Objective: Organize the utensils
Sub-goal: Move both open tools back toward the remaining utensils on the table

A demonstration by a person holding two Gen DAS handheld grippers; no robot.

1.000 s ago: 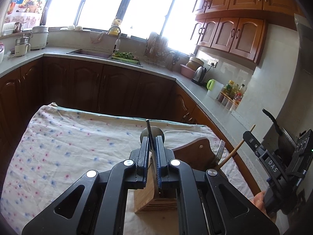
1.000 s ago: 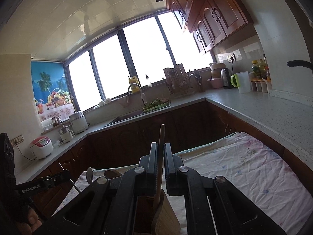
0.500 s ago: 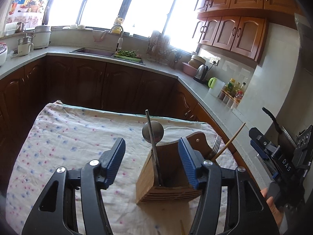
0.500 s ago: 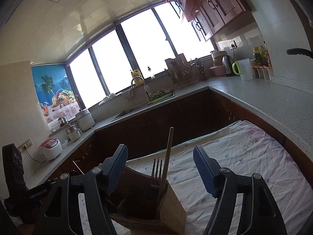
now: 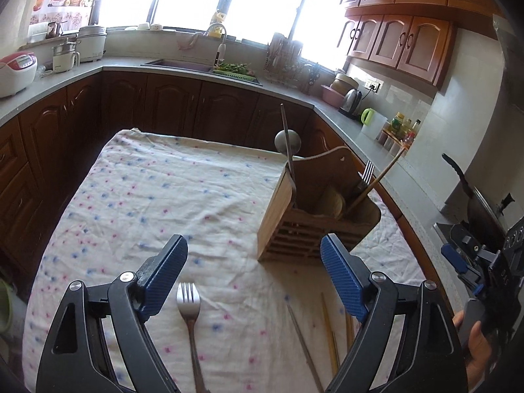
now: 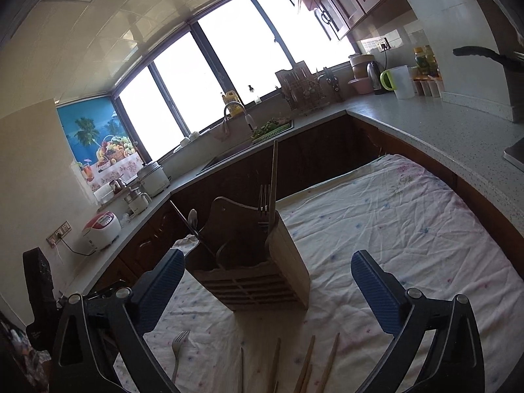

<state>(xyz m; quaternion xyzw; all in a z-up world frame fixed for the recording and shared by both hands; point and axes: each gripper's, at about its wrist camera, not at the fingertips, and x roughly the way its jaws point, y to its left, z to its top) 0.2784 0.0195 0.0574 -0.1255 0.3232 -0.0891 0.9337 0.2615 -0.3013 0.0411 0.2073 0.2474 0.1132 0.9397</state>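
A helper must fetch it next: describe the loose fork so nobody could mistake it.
Start at the wooden utensil holder standing on the flowered cloth. In front of it, loose utensils lie flat on the cloth. The fork is the leftmost, tines toward the holder: the only steel piece with prongs, beside plain chopsticks.

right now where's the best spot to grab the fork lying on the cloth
Probably mid-handle on the fork, coming from above with the left gripper, whose jaws are opening with nothing between them. It lies flat on the tablecloth, tines toward the wooden holder; the handle is narrow and straight.
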